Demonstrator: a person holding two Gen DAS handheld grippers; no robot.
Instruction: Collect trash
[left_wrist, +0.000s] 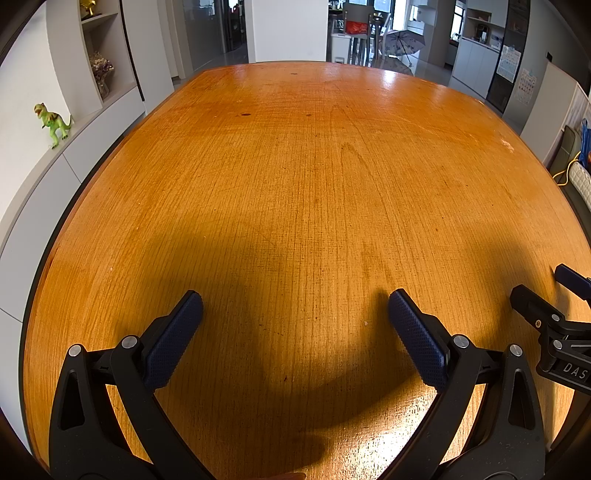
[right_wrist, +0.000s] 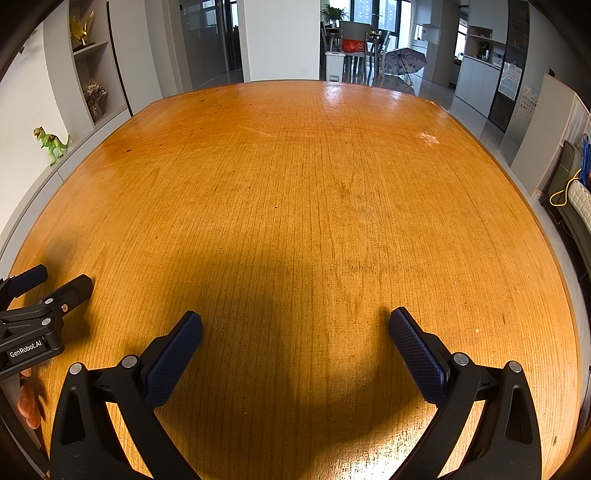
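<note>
My left gripper is open and empty, its blue-padded fingers spread wide just above the near part of the wooden table. My right gripper is open and empty too, over the same table. Each gripper shows at the edge of the other's view: the right one at the right of the left wrist view, the left one at the left of the right wrist view. No trash shows in either view.
A green toy dinosaur stands on the white ledge left of the table, also in the right wrist view. Shelves with dried flowers lie behind it. Chairs and an open umbrella stand beyond the far edge. A sofa is at right.
</note>
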